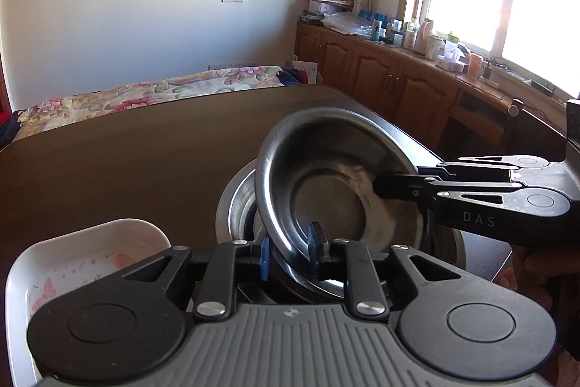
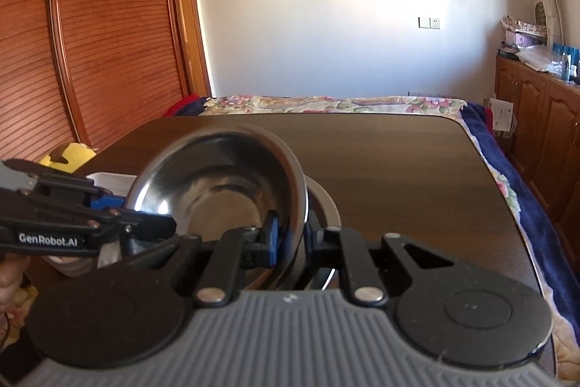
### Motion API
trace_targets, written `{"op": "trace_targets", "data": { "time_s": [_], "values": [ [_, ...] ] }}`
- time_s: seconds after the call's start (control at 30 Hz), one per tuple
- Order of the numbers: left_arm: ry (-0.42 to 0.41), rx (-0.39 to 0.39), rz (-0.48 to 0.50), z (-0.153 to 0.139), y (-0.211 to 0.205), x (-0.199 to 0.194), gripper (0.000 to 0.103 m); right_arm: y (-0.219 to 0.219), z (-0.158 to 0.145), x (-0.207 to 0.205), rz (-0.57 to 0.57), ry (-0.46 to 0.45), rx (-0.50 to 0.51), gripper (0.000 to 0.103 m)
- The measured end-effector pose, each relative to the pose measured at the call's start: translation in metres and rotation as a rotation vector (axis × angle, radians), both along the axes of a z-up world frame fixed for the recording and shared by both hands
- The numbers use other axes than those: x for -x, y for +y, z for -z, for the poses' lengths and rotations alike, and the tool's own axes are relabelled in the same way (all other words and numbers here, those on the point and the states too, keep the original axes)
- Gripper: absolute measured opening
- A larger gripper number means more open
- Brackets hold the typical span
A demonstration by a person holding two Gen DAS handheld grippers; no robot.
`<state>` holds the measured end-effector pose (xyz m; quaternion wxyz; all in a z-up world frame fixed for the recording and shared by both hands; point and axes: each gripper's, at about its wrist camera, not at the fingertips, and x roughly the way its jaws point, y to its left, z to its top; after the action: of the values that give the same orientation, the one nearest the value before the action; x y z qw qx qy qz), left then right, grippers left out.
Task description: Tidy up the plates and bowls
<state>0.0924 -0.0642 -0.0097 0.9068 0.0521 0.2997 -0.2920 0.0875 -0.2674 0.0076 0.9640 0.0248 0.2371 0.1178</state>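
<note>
A: Surface?
B: Dark wood table [image 1: 127, 147], rounded corners, far half bare.
A: What's on it?
B: Near left, white dish [image 1: 90, 252] with a pink butterfly print. Just right of it, steel bowls [image 1: 235, 205] stacked on the table. Can't tell how many bowls.

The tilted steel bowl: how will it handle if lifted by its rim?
The steel bowl looks rigid and thin-walled, so probably light. Its polished rim may slip between the right gripper pads. Tilted over the stack, it could swing or clatter down.
</note>
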Motion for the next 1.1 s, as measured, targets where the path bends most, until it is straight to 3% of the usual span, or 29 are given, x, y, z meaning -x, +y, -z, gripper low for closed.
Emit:
{"op": "trace_targets", "data": {
  "time_s": [0.6, 0.83, 0.93, 1.0, 1.03, 1.1],
  "values": [
    [-0.048, 0.049, -0.060, 0.000, 0.012, 0.013, 0.022, 0.009, 0.001, 0.000, 0.010, -0.028, 0.083, 0.015],
    [-0.139, 0.033, -0.105, -0.005, 0.010, 0.027, 0.024, 0.007, -0.005, 0.009, 0.031, -0.097, 0.073, 0.016],
    [-0.168, 0.035, -0.121, -0.004, 0.012, 0.030, 0.038, 0.004, -0.009, 0.012, 0.048, -0.123, 0.065, 0.017],
    [-0.176, 0.043, -0.131, 0.000, 0.012, 0.030, 0.056, 0.001, -0.009, 0.014, 0.062, -0.142, 0.065, 0.030],
    [-0.175, 0.048, -0.136, 0.002, 0.013, 0.029, 0.060, 0.001, -0.009, 0.015, 0.072, -0.153, 0.064, 0.038],
    [-0.176, 0.053, -0.150, 0.008, 0.013, 0.031, 0.073, -0.001, -0.006, 0.016, 0.087, -0.168, 0.056, 0.043]
  ]
}}
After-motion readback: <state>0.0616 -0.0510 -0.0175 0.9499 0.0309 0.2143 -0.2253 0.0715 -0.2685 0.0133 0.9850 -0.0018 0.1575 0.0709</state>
